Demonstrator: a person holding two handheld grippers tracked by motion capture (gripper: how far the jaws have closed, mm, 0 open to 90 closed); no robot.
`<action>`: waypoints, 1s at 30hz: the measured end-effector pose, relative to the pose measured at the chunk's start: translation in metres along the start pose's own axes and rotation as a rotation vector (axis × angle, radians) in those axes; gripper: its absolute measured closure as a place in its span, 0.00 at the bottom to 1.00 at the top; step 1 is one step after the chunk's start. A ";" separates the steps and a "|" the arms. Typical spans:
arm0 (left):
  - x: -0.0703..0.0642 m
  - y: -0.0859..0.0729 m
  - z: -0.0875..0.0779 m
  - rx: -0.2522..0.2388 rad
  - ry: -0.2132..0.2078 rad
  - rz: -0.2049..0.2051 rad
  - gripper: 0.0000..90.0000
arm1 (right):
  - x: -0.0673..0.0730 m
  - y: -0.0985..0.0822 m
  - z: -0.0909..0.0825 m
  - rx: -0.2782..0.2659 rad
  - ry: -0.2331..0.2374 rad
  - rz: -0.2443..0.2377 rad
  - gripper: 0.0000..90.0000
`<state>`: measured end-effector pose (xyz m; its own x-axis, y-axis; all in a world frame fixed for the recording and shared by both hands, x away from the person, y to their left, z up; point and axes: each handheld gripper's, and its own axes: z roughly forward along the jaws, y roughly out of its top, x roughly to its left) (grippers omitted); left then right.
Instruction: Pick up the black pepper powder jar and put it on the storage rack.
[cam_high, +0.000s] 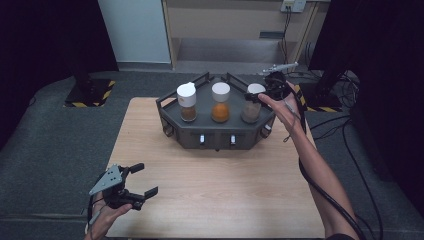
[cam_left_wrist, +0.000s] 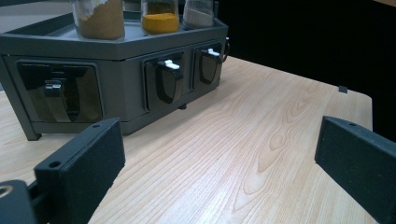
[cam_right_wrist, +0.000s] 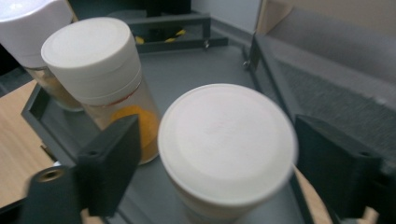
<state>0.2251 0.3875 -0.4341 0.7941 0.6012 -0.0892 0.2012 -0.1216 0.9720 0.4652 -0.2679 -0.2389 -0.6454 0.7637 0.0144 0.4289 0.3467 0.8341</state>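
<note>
Open right hand-held gripper around jar lid

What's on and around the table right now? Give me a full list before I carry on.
spice jars: three, clear with white lids, brown, orange and grey-brown contents, in a row on the rack.
rack: one, dark grey, at the far middle of the table, with handles on its front.
table: one, light wood, on grey carpet.
striped base: one, black and yellow, on the floor at far left.
shelf unit: one, pale wood, behind the table.
left gripper: one, black, open, above the near left corner.
right gripper: one, black, open, jaws either side of the rightmost jar's lid, with gaps.
</note>
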 end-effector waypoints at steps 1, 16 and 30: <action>0.000 0.000 0.000 0.000 0.000 0.001 0.00 | 0.000 -0.001 -0.002 -0.015 -0.003 0.002 0.11; -0.001 0.001 0.001 0.005 -0.006 0.004 0.00 | 0.008 -0.005 -0.061 -0.133 0.033 -0.042 0.09; -0.002 0.001 0.001 0.005 -0.006 0.005 0.00 | 0.025 -0.038 -0.103 -0.239 0.115 -0.106 0.09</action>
<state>0.2249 0.3853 -0.4334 0.7983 0.5962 -0.0854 0.2001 -0.1287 0.9713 0.3676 -0.3186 -0.2135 -0.7519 0.6586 -0.0287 0.2027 0.2724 0.9406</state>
